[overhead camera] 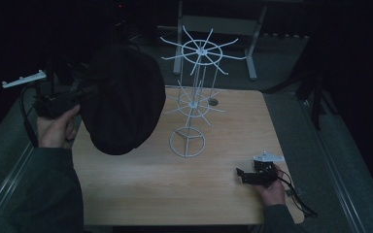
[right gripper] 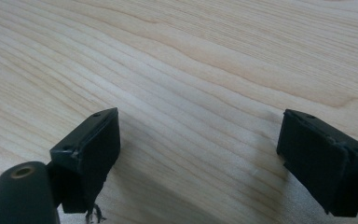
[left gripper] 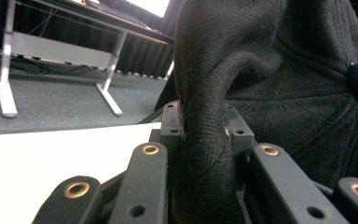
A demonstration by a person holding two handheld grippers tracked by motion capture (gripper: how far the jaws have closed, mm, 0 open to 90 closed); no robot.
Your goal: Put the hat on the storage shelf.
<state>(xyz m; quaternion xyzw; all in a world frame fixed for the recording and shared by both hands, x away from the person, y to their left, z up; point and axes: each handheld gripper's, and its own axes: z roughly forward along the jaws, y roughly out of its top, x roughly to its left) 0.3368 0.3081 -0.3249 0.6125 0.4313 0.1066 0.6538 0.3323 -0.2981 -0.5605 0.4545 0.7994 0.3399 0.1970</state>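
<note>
The wooden table takes up the middle of the room, pale and grainy, with grey carpet around it. Next in size is the black knitted cap, a flat cap with a small button on its crown, hanging in the air above the table's ten o'clock corner, its round top facing up toward the overhead camera. Standing on the table around twelve o'clock from centre is a white wire display stand: a ring base on the wood, a thin upright pole, a small wheel of spokes halfway up and a wider wheel of hooked spokes at the top. The cap hangs just to the nine o'clock side of that stand, and from above I cannot tell whether the two touch. The left gripper sits at nine o'clock of the cap, raised off the table in the person's hand, and the left gripper view shows its jaws pinched tight on a thick fold of the cap's knitted edge, the cloth bulging out between them. The right gripper rests low at the table's four o'clock edge, well apart from cap and stand; its jaws stand wide, with bare wood grain between them.
</note>
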